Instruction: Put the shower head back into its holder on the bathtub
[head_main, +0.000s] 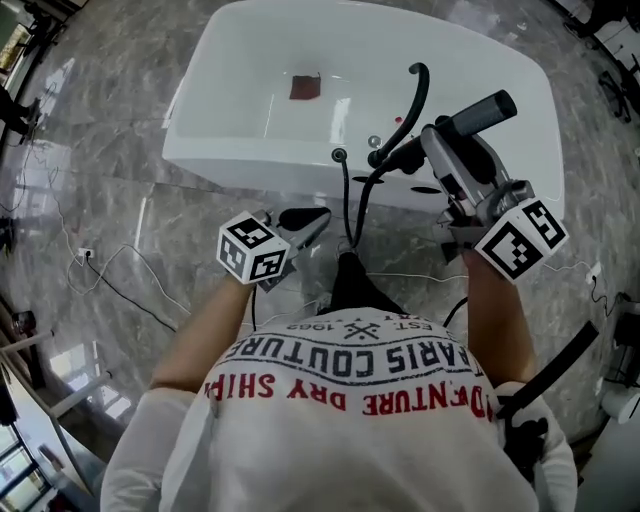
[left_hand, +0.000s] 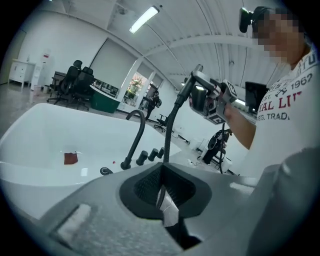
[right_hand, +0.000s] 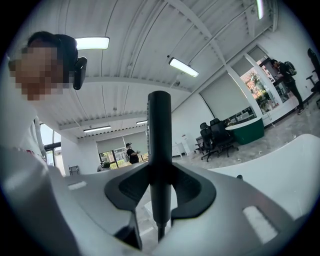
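1. The right gripper (head_main: 447, 157) (right_hand: 160, 186) has its jaws clamped on the dark handle of the shower head (head_main: 482, 113) (right_hand: 159, 131), raised over the near rim of the bathtub (head_main: 250, 160), right of the curved faucet (head_main: 418, 95).
2. The left gripper (head_main: 312, 224) (left_hand: 162, 192) has its jaws drawn together (nothing visibly between them), just left of the hanging hose (head_main: 352, 205) (left_hand: 169, 135).
3. The tub basin lies open save a brown patch (head_main: 305, 87); thin cables (head_main: 110, 272) cross the floor on the left.
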